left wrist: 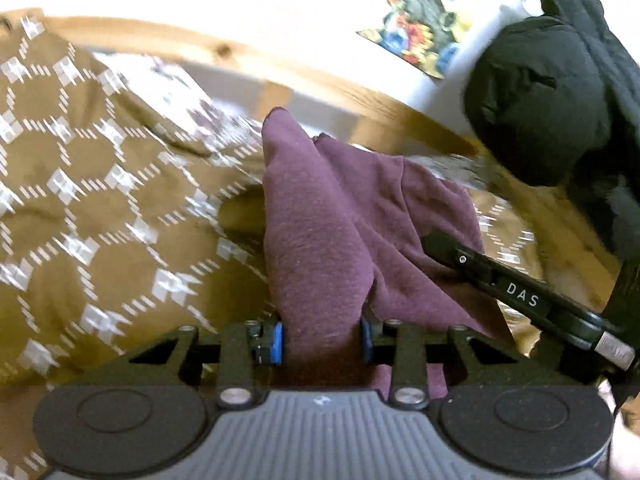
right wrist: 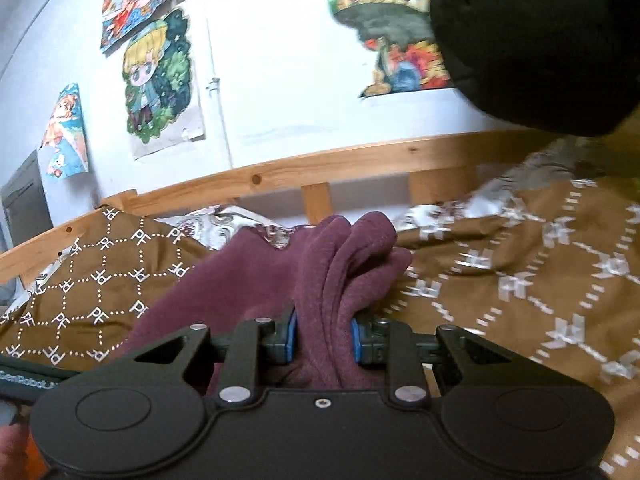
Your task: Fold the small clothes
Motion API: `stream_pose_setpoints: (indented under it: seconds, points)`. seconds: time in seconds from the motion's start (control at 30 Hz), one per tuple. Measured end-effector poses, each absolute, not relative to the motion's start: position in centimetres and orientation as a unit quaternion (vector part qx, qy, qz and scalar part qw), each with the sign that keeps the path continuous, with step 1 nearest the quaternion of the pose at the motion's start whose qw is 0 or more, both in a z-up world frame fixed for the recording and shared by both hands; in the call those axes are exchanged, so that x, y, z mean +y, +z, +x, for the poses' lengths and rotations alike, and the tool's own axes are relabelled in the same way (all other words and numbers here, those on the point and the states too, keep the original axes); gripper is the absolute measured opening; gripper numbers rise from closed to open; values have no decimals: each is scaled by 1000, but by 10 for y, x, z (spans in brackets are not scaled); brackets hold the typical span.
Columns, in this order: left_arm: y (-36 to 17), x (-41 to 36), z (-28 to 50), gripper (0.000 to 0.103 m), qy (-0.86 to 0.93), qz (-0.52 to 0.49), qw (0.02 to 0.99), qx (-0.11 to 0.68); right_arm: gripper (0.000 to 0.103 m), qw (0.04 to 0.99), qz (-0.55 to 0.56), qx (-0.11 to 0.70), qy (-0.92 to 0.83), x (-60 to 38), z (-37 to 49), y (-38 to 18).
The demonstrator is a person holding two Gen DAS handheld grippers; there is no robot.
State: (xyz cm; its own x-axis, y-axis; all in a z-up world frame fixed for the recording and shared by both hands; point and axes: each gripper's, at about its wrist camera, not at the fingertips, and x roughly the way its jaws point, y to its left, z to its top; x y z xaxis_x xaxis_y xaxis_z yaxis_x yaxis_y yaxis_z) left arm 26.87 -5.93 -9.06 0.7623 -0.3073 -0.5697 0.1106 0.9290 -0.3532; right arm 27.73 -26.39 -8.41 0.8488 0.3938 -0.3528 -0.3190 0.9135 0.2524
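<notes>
A small maroon garment (left wrist: 340, 216) hangs bunched between my two grippers above a brown patterned bedspread (left wrist: 100, 200). My left gripper (left wrist: 323, 340) is shut on one bunched end of it, blue pads pressed into the cloth. In the left wrist view the other gripper's black finger (left wrist: 480, 268) reaches in from the right onto the same cloth. My right gripper (right wrist: 323, 338) is shut on thick folds of the maroon garment (right wrist: 332, 264), which spill forward over its jaws. The lower part of the cloth is hidden behind both gripper bodies.
A wooden bed rail (right wrist: 320, 164) runs behind the bedspread (right wrist: 520, 280), with a white wall and several drawings (right wrist: 160, 80) beyond. A black padded jacket (left wrist: 552, 100) hangs at the right, also seen as the jacket (right wrist: 540, 40) at top right.
</notes>
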Motion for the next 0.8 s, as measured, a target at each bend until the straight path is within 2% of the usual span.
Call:
stream_pose_setpoints:
  seconds: [0.13, 0.23, 0.4, 0.47, 0.53, 0.63, 0.8]
  points:
    - [-100, -48, 284, 39, -67, -130, 931, 334, 26, 949, 85, 225, 204, -236, 311, -98]
    - [-118, -41, 297, 41, -60, -158, 913, 372, 26, 945, 72, 249, 202, -222, 328, -116]
    - [-130, -34, 307, 56, -54, -185, 898, 395, 29, 937, 79, 287, 183, -237, 332, -144]
    - [-135, -33, 309, 66, -50, -185, 893, 406, 31, 936, 82, 293, 176, -242, 331, -149]
    - [-140, -29, 309, 71, -45, -199, 886, 416, 45, 938, 74, 296, 162, -243, 330, -152]
    - [-144, -22, 307, 75, -55, -235, 872, 427, 57, 939, 81, 300, 146, -247, 328, -155]
    - [-144, -23, 305, 82, -49, -236, 871, 429, 71, 940, 84, 307, 125, -255, 321, -156]
